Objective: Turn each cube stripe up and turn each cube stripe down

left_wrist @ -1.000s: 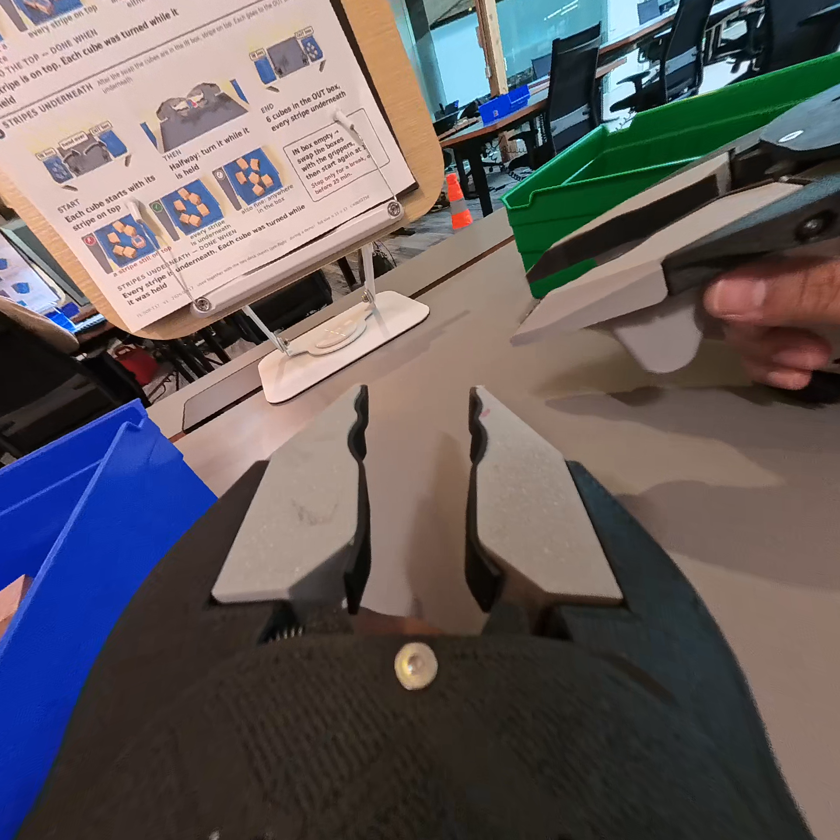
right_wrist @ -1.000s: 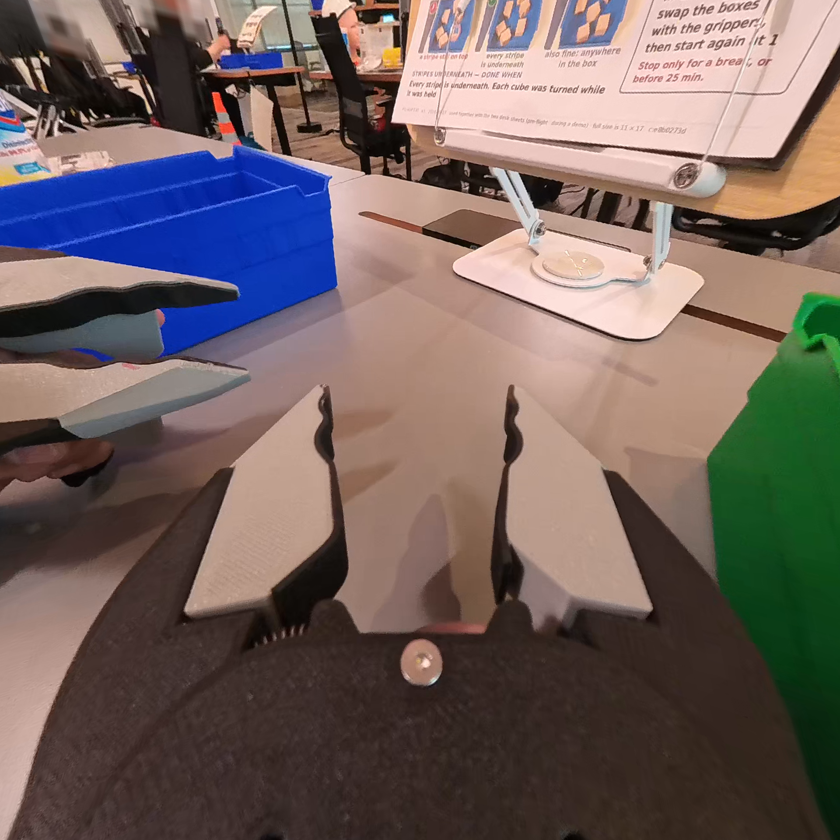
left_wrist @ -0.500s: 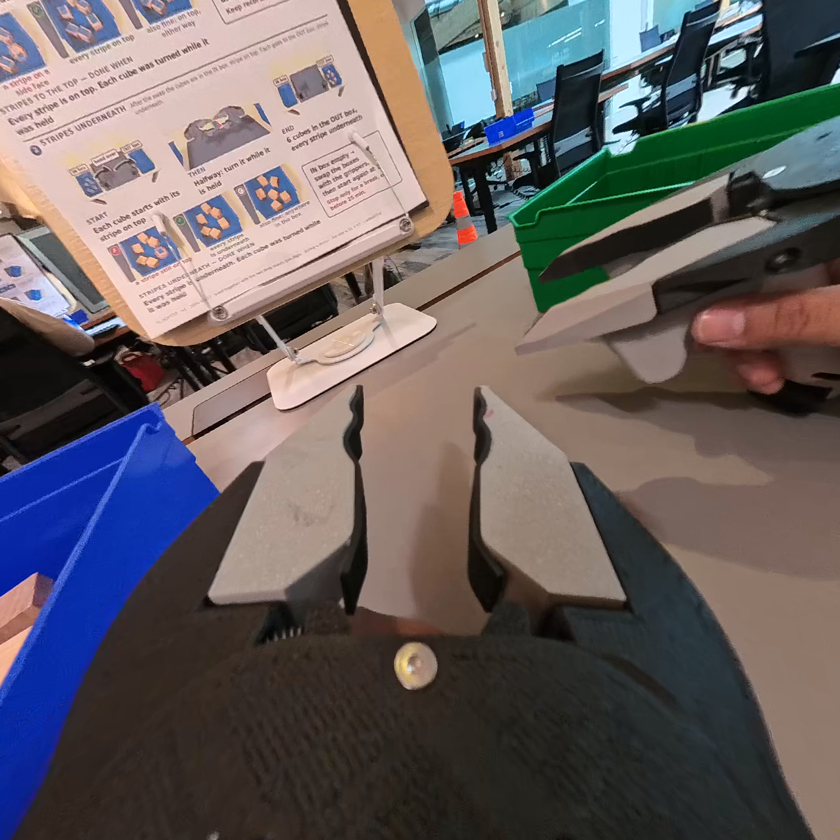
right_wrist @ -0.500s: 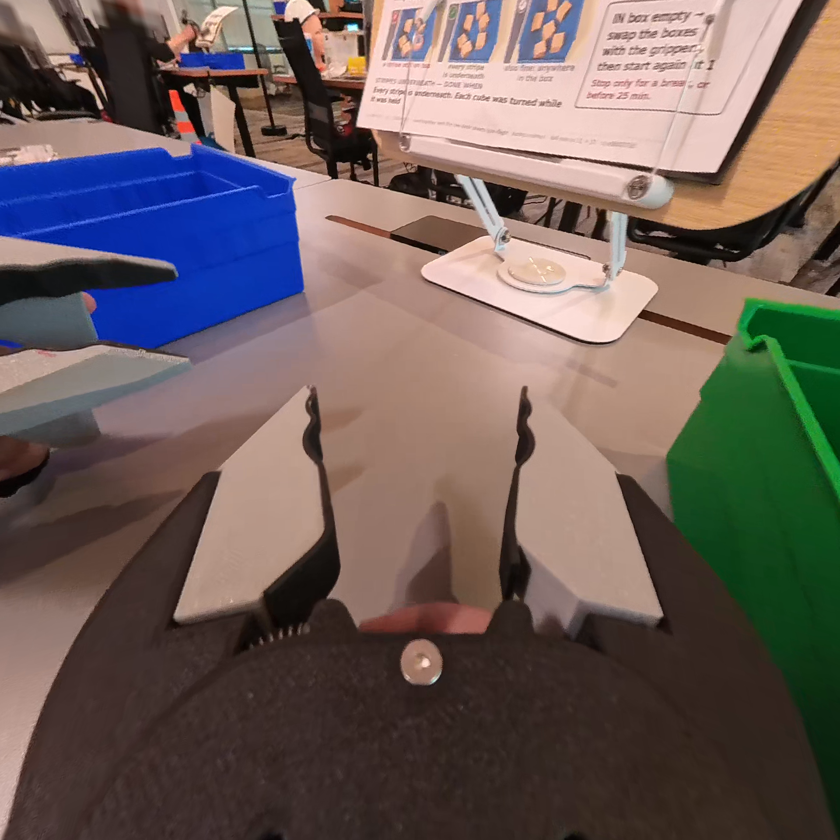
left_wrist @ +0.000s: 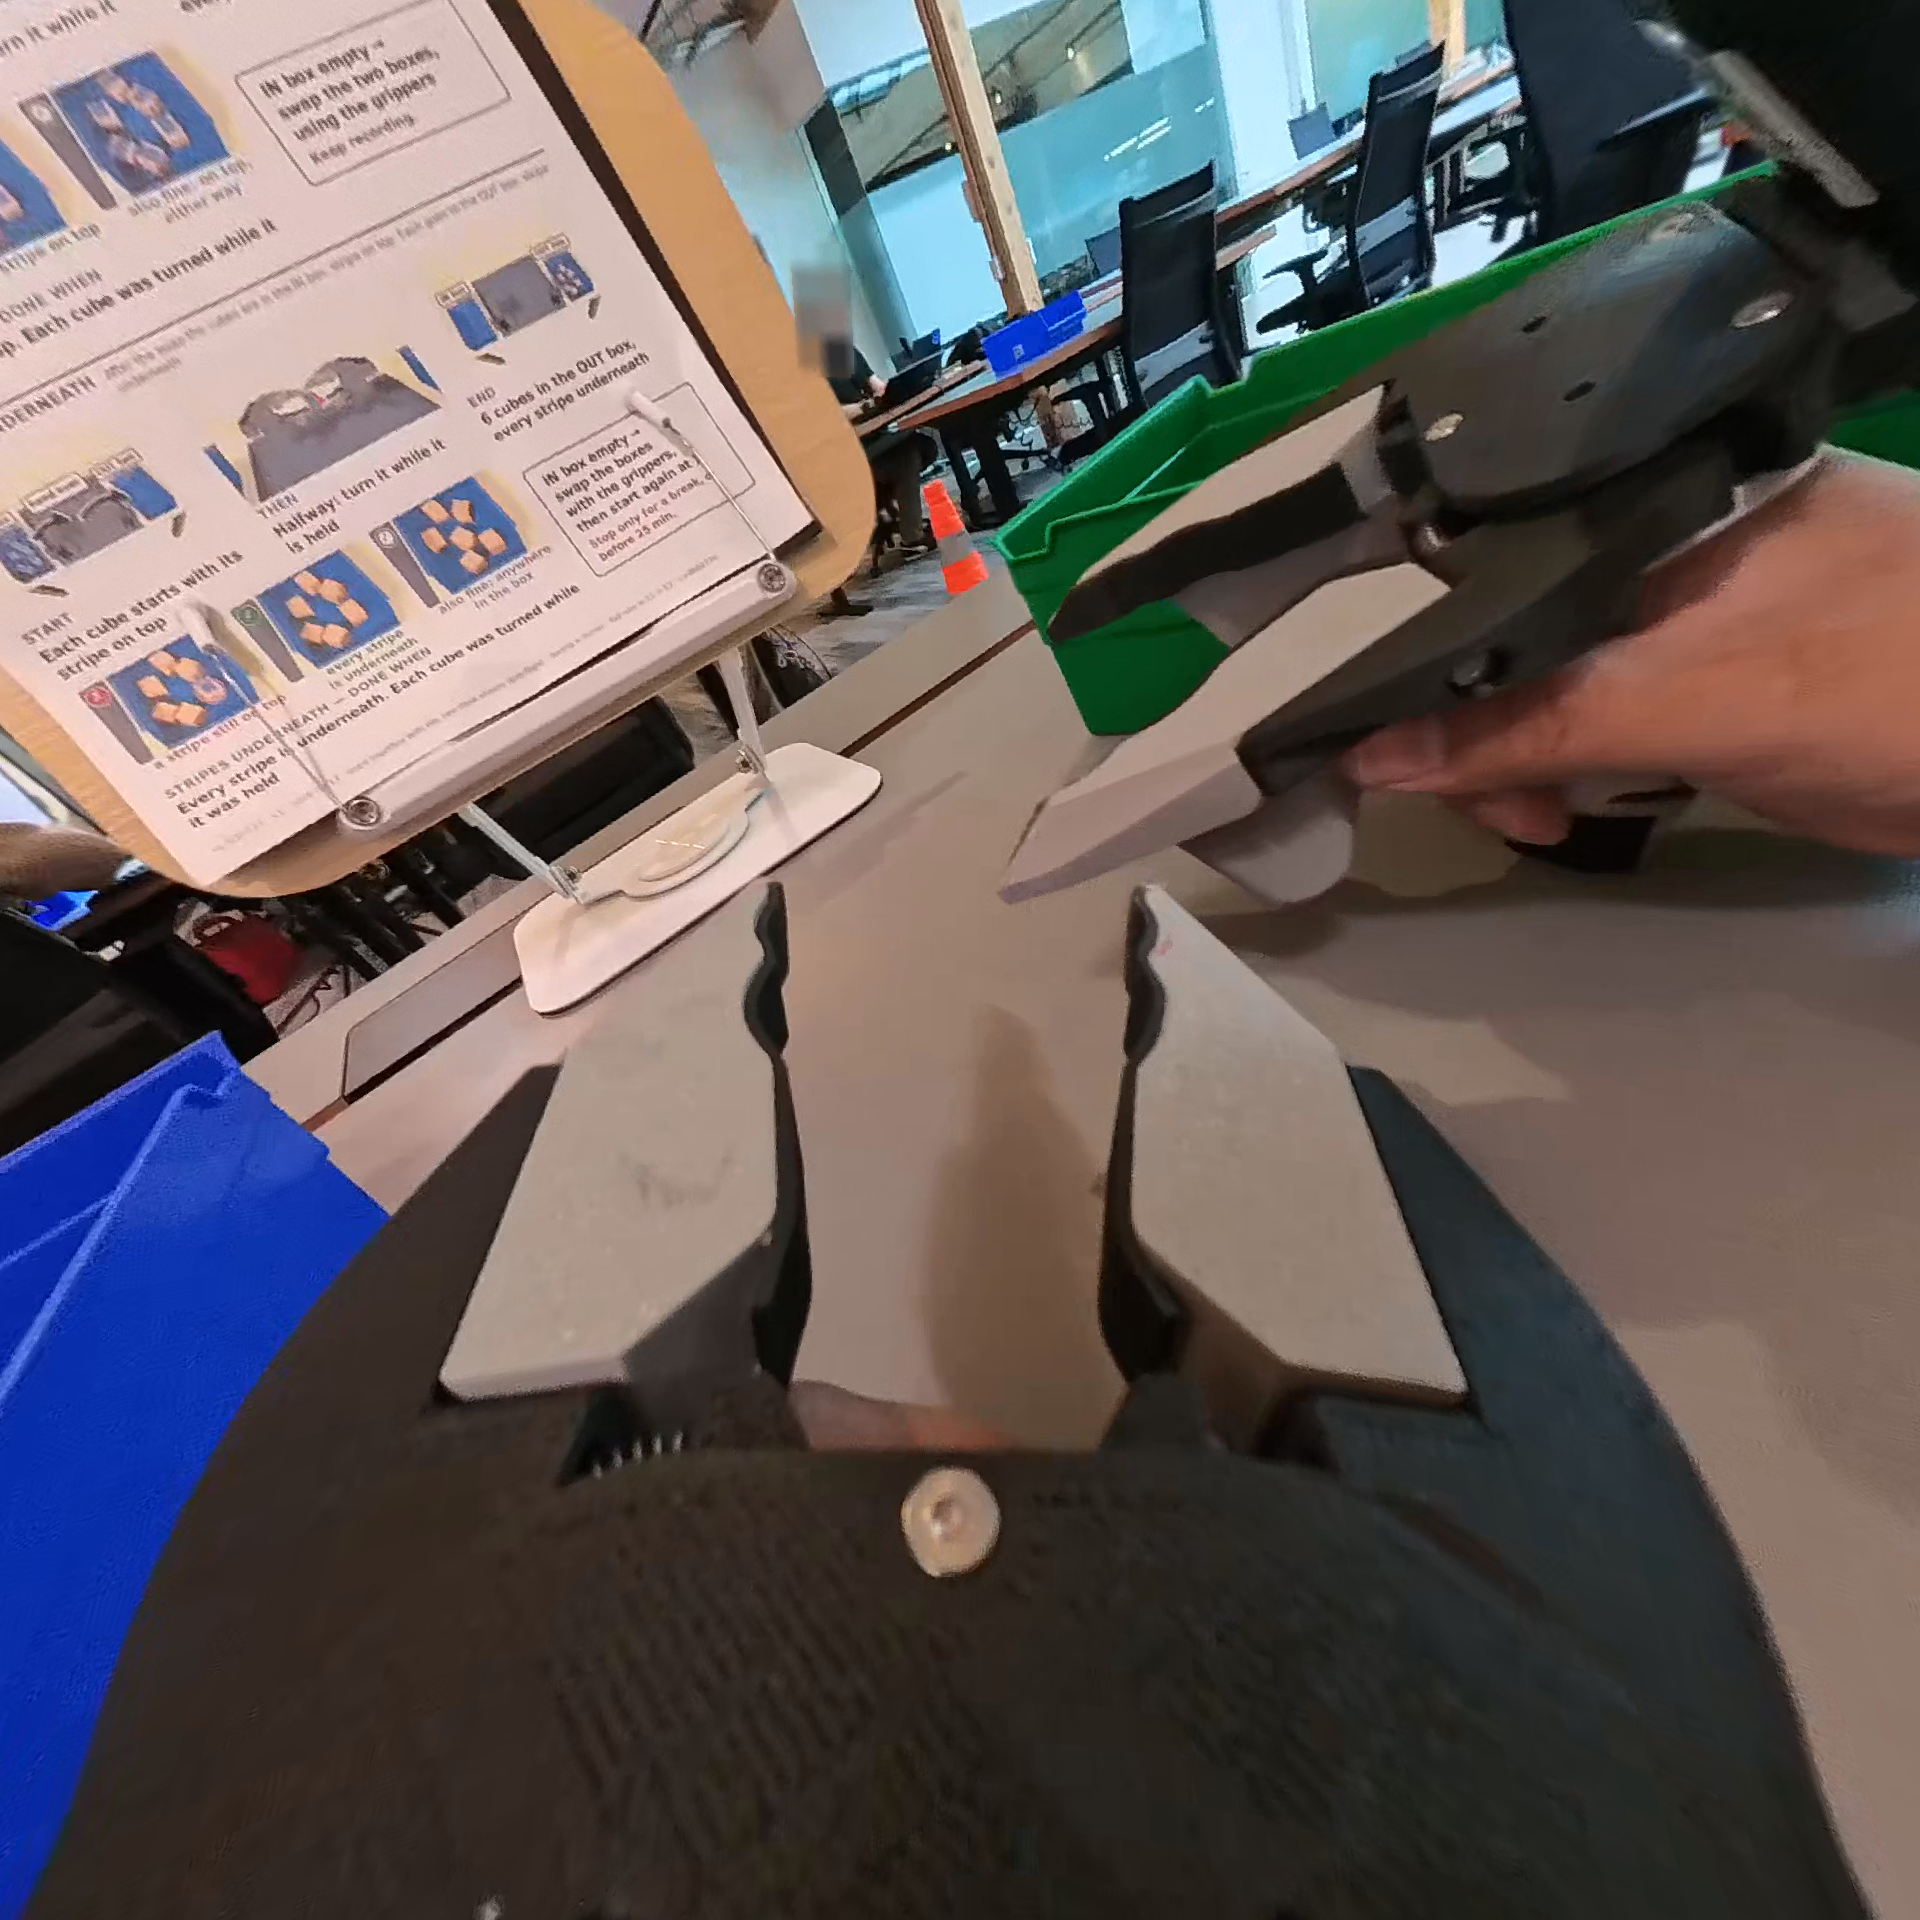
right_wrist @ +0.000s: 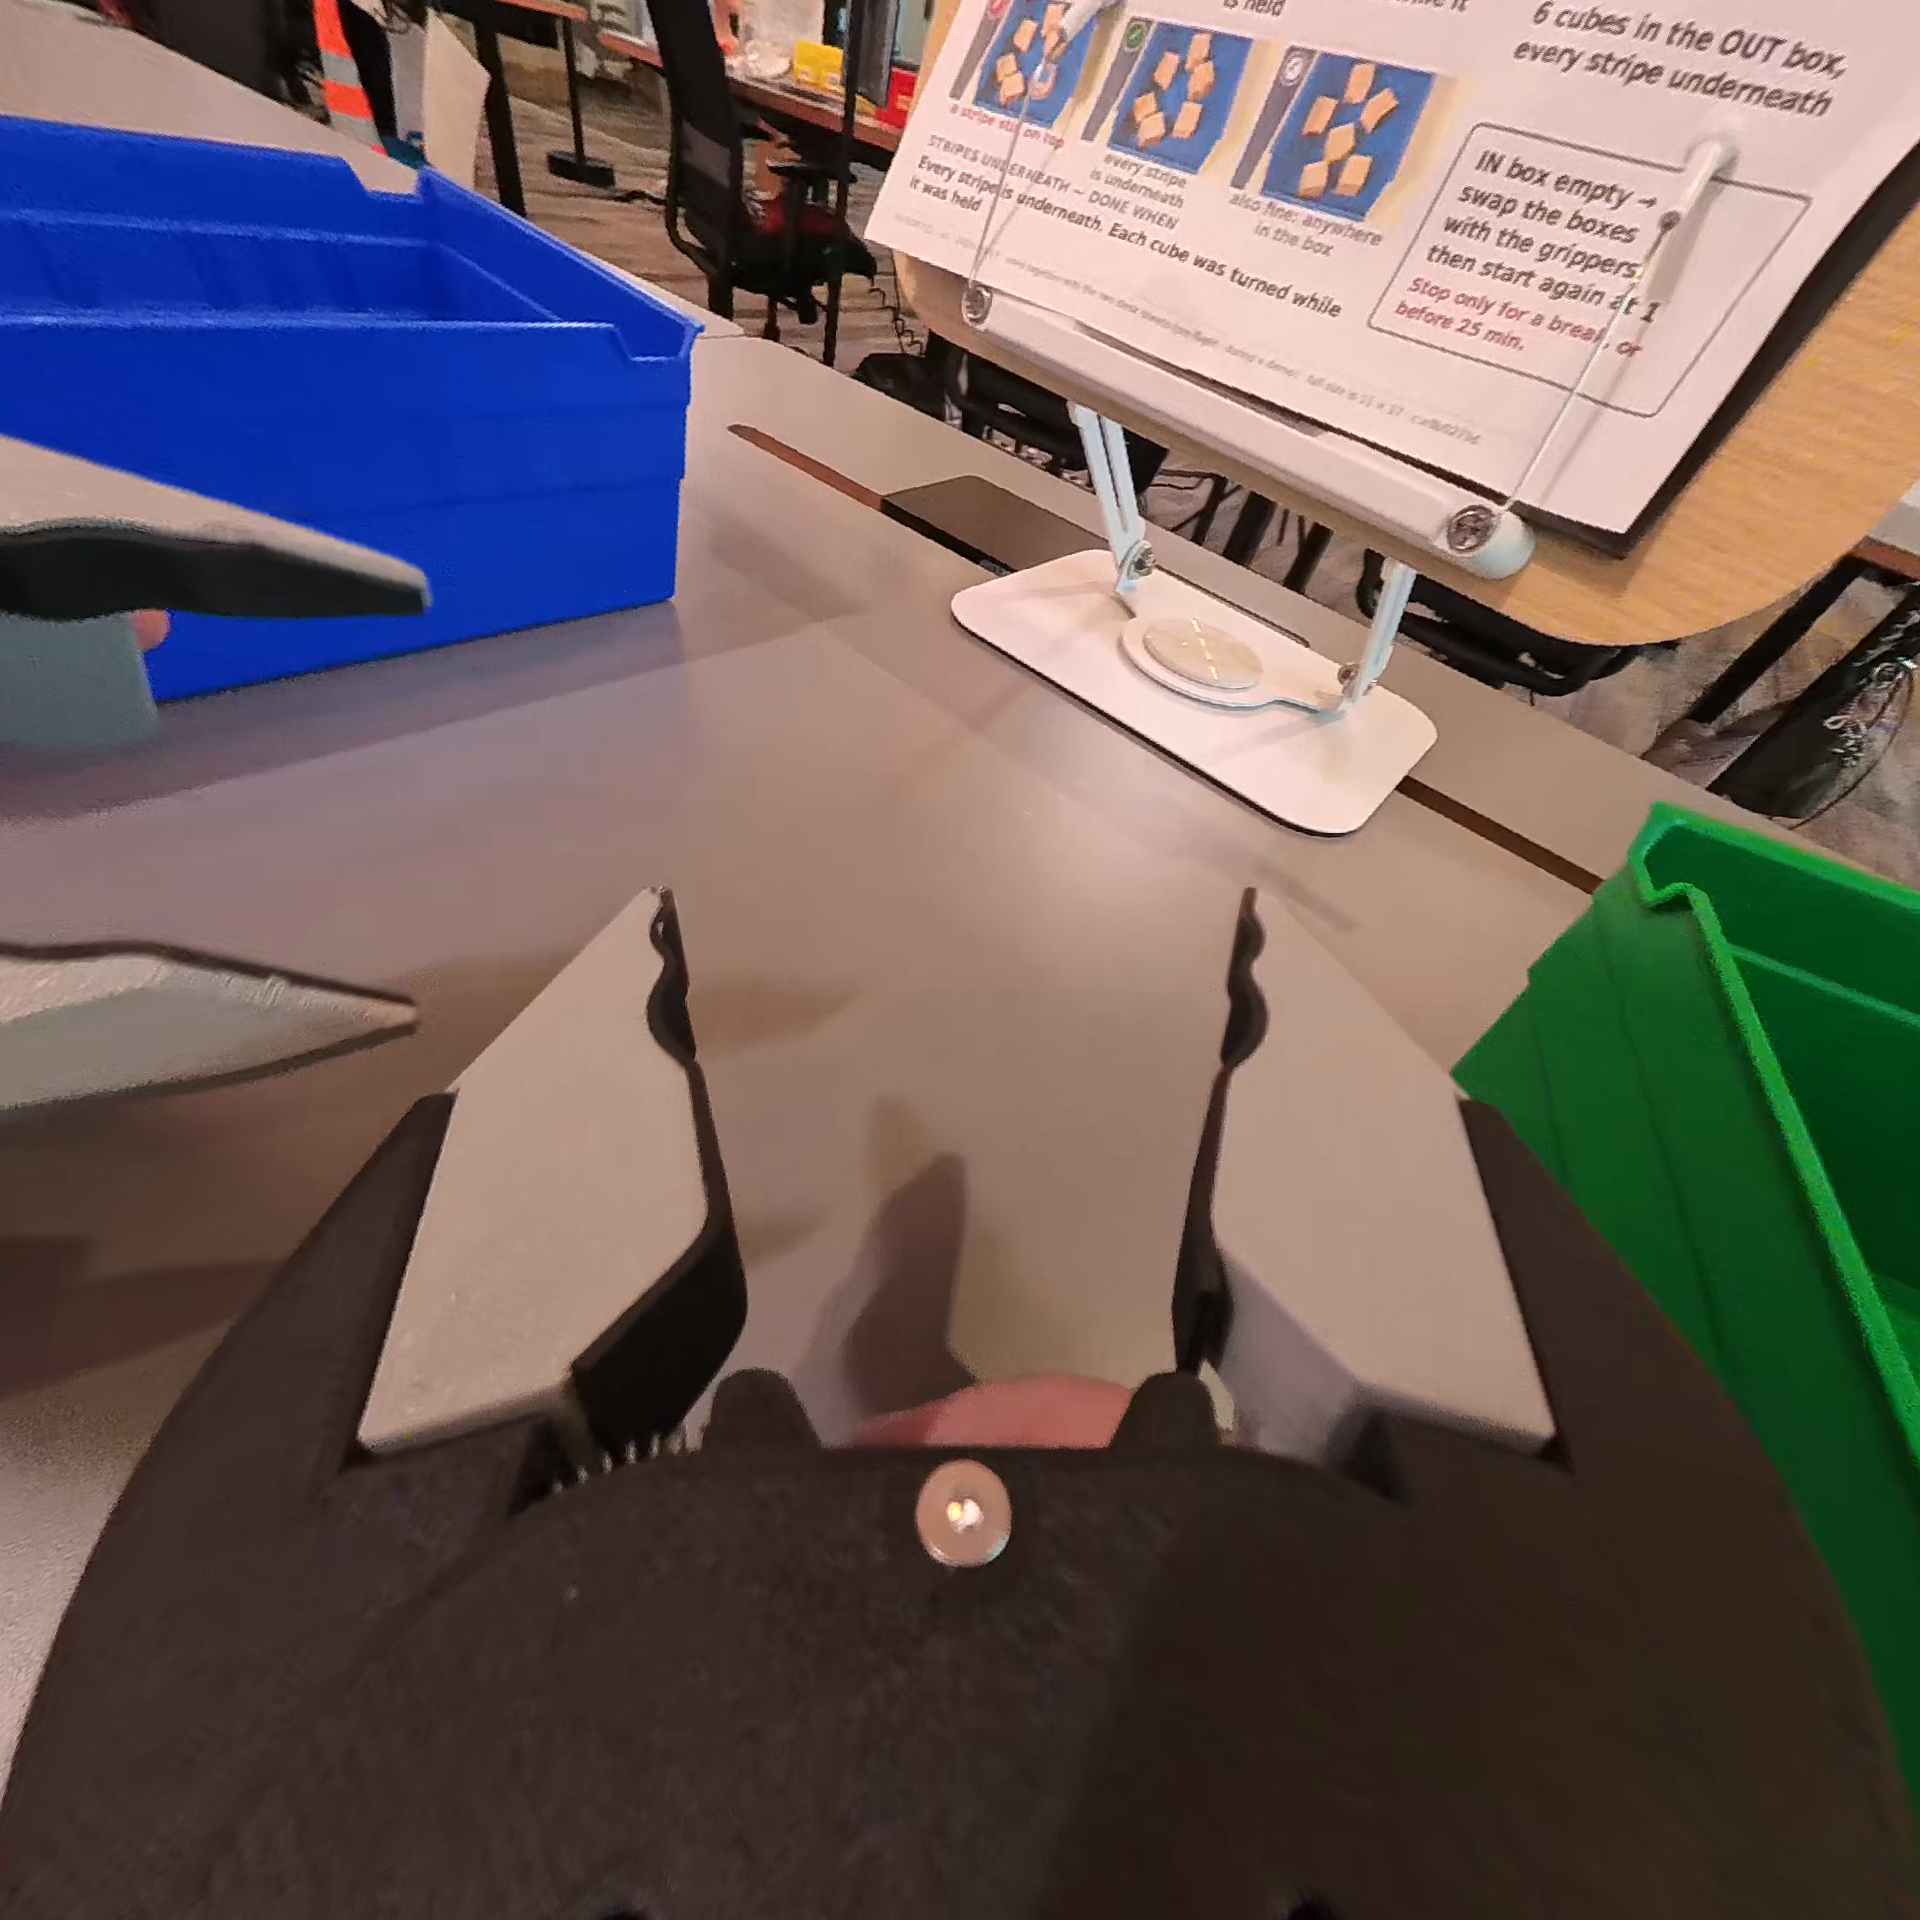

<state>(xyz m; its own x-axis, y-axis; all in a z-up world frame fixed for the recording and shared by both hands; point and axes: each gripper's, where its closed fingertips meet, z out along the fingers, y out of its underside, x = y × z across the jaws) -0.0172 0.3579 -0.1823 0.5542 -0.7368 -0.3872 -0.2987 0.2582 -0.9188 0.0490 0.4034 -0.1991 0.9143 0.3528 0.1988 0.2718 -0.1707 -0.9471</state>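
No cube shows in either view. My left gripper (left_wrist: pixel 956 914) is open and empty, low over the grey table (left_wrist: pixel 1558 1143), beside the blue bin (left_wrist: pixel 156 1299) on its left. My right gripper (right_wrist: pixel 954 914) is open and empty over the table (right_wrist: pixel 779 790), with the green bin (right_wrist: pixel 1766 1091) close on its right. Each gripper shows in the other's view: the right one (left_wrist: pixel 1039 758), held by a hand, in front of the green bin (left_wrist: pixel 1143 540), and the left one (right_wrist: pixel 410 805) in front of the blue bin (right_wrist: pixel 416 416). The insides of both bins are mostly hidden.
An instruction sheet on a wooden board (left_wrist: pixel 343 416) stands on a white stand base (left_wrist: pixel 707 873) at the table's far edge, between the bins; it also shows in the right wrist view (right_wrist: pixel 1195 675). Office chairs, desks and an orange cone (left_wrist: pixel 951 540) lie beyond the table.
Both grippers' jaws have opened wider. The right gripper has drawn closer to the left one. The wooden cube seen at the blue bin's edge half a second ago is out of view.
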